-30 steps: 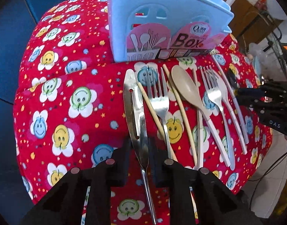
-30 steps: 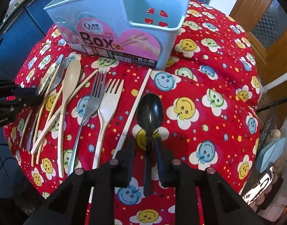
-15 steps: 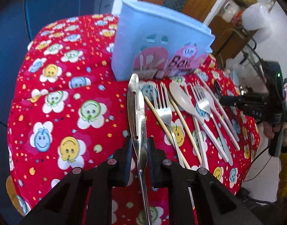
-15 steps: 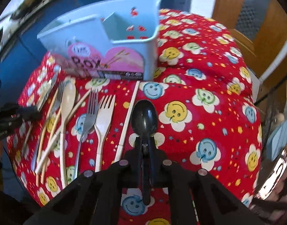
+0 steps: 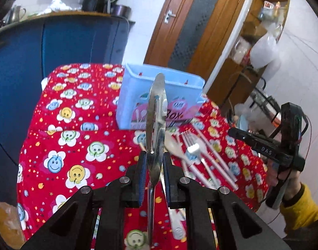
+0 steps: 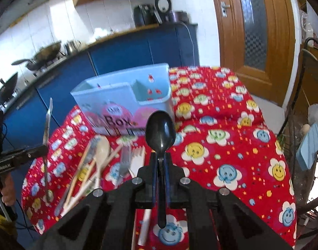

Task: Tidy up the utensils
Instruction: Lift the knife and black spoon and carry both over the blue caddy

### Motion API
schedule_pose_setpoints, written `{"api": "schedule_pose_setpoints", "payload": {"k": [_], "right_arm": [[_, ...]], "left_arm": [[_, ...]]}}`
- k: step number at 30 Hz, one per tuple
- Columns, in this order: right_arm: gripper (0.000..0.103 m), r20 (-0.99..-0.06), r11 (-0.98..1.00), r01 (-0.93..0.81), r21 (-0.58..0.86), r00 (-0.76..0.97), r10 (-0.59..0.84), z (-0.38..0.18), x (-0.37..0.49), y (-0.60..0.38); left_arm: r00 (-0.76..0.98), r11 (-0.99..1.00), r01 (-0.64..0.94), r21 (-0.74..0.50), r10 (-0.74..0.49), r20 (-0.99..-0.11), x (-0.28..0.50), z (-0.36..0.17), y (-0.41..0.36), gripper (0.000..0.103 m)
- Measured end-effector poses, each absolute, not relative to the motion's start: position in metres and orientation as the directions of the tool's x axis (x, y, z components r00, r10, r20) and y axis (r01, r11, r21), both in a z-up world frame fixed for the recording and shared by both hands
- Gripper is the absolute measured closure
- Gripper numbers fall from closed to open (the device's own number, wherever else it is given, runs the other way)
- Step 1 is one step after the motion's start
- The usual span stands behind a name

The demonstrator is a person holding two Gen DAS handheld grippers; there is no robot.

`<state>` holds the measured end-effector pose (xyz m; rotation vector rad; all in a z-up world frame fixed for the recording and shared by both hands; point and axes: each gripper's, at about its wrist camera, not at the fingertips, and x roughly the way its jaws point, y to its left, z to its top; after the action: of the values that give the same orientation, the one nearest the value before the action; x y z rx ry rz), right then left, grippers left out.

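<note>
My left gripper [image 5: 155, 162] is shut on a steel knife [image 5: 156, 112], held upright above the red smiley cloth; it also shows in the right wrist view [image 6: 47, 125]. My right gripper [image 6: 160, 166] is shut on a black spoon [image 6: 160, 130], raised with the bowl up. The light blue utensil box [image 5: 159, 100] stands on the cloth behind both; its open compartments show in the right wrist view [image 6: 125, 95]. Several forks, a beige spoon [image 5: 173, 143] and chopsticks lie on the cloth in front of the box.
The table with the red cloth [image 6: 221, 145] has blue kitchen cabinets [image 5: 55, 45] behind and a wooden door [image 6: 254, 25] to the right. The right gripper's body [image 5: 269, 150] hangs over the cloth's right edge. A wire rack [image 6: 304, 125] stands at the far right.
Both grippers have lifted and tilted up: the knife and the black spoon have left the cloth and now stand raised in front of the box.
</note>
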<state>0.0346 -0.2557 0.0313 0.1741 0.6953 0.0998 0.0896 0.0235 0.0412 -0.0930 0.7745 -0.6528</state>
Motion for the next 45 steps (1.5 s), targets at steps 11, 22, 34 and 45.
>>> {"api": "schedule_pose_setpoints", "payload": {"k": [11,22,34,45], "right_arm": [[0.095,-0.526,0.969,-0.095,0.228,0.825,0.204,0.055,0.027,-0.261],[0.095,-0.473,0.964,-0.108,0.244,0.854,0.216,0.070,0.037,-0.269],[0.095,-0.413,0.954,-0.149,0.261,0.876,0.250,0.088,0.060,-0.270],[0.095,-0.348,0.941,-0.174,0.290,0.897,0.272,0.098,0.103,-0.271]], "left_arm": [[0.632,0.811,0.501,-0.302,-0.581,-0.512,0.086,0.074,0.009,0.099],[0.672,0.811,0.496,-0.310,-0.584,-0.454,0.099,0.102,-0.003,0.101],[0.790,0.850,0.466,-0.244,-0.524,-0.318,0.132,0.170,-0.011,0.101],[0.854,0.895,0.393,-0.210,-0.440,-0.279,0.182,0.151,-0.031,0.101]]}}
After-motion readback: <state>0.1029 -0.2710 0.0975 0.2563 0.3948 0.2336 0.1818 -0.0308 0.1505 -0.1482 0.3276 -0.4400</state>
